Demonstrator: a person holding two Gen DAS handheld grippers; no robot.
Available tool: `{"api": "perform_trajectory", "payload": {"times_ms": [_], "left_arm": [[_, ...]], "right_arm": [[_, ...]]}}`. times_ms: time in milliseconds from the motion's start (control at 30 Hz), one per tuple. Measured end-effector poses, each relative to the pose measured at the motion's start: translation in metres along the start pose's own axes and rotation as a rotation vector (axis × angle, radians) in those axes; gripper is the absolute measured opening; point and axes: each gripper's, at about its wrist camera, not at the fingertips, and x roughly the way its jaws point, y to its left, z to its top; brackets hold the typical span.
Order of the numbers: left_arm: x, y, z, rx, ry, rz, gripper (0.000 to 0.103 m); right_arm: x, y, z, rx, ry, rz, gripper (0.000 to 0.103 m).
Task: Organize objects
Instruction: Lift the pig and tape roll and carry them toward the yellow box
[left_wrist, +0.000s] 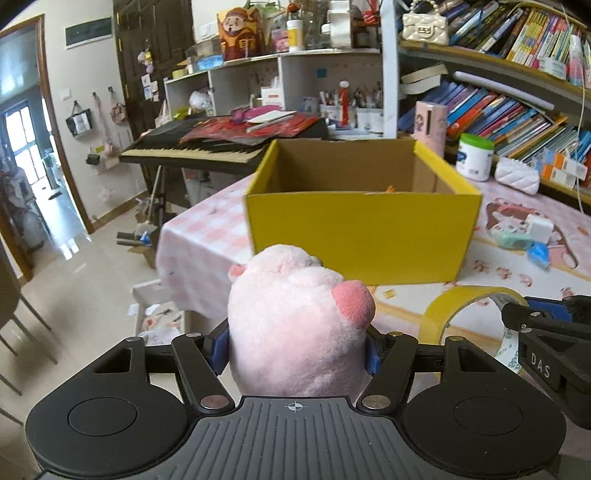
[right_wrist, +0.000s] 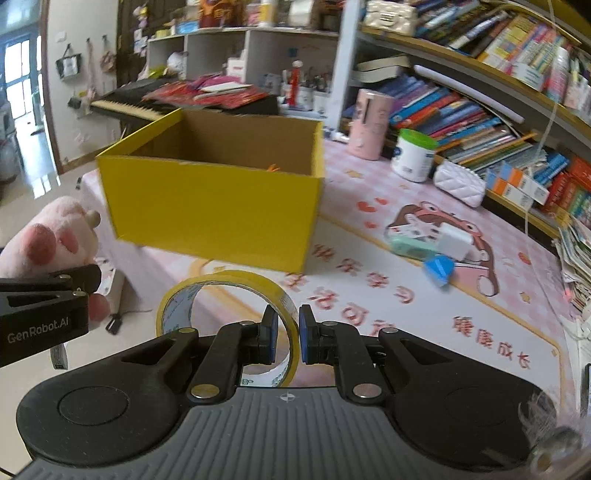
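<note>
On the left wrist view: a table (left_wrist: 207, 236) under a pink-and-white checked cloth with cartoon prints stood before crowded bookshelves (left_wrist: 509, 110) and a black keyboard (left_wrist: 192, 151) piled with red papers; pale tiled floor and an open doorway lay at left. An open cardboard box (left_wrist: 362, 232), yellow outside and plain brown inside, sat on the cloth. The left gripper (left_wrist: 297, 350) was clenched on a pink plush toy (left_wrist: 295, 325), soft and fuzzy, rounded, with a darker pink patch, held just short of the box's near wall. At right edge, the right gripper (left_wrist: 517, 314) carried a roll of yellow tape (left_wrist: 454, 314).

On the right wrist view: the same cloth showed a large cartoon figure and red characters. The right gripper (right_wrist: 288, 339) was pinched on the wall of the roll of yellow tape (right_wrist: 243, 288), a glossy ring with a printed inner core, held upright near the box (right_wrist: 218, 214). A white tub with green lid (right_wrist: 413, 155), a quilted white pouch (right_wrist: 460, 184) and small mint, white and blue items (right_wrist: 432, 247) lay on the cloth. The plush toy (right_wrist: 48, 236) showed at left in the left gripper (right_wrist: 88, 284).
</note>
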Motion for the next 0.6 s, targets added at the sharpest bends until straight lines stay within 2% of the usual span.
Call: {"api": "perform_trajectory", "payload": {"times_ms": [367,600], "left_arm": [[-0.003,0.047,-0.008,-0.009,-0.005,0.034,0.065],[-0.006,0.054,-0.006,-0.003,-0.034,0.014,0.065]], "right_arm": [[-0.001,0.055,0.004,-0.047,-0.006,0.051,0.011],[-0.004,0.063,0.008,-0.039,-0.013,0.036,0.011]]}}
